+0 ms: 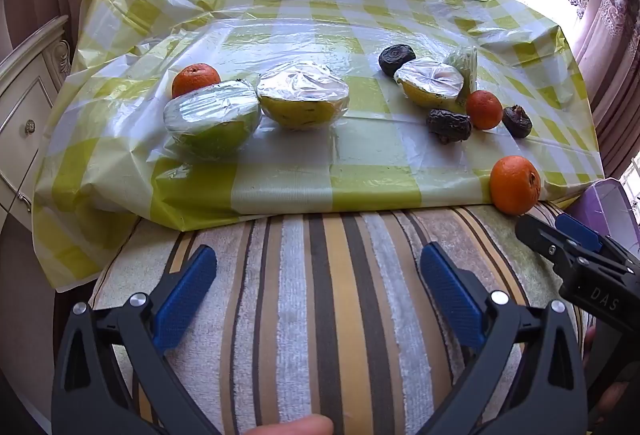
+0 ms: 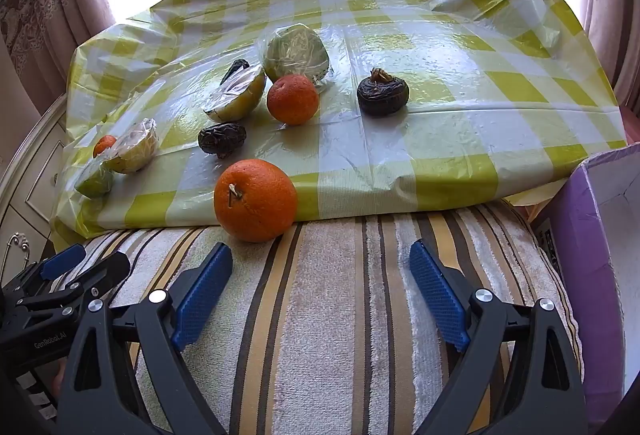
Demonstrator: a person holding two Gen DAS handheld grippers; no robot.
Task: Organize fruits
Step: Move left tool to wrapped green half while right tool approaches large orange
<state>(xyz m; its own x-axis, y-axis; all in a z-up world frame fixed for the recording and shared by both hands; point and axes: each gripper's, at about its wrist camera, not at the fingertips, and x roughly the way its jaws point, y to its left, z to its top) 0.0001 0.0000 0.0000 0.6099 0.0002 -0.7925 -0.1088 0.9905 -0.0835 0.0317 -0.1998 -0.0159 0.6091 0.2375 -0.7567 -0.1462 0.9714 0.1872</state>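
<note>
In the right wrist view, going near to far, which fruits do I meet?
Big orange at the cloth's front edge → dark wrinkled fruit → smaller orange → plastic-wrapped green fruit half.

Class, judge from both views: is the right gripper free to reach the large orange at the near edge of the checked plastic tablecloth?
Probably yes. The right gripper is open and empty, and the large orange sits just ahead to its left, with only bare striped towel between them.
</note>
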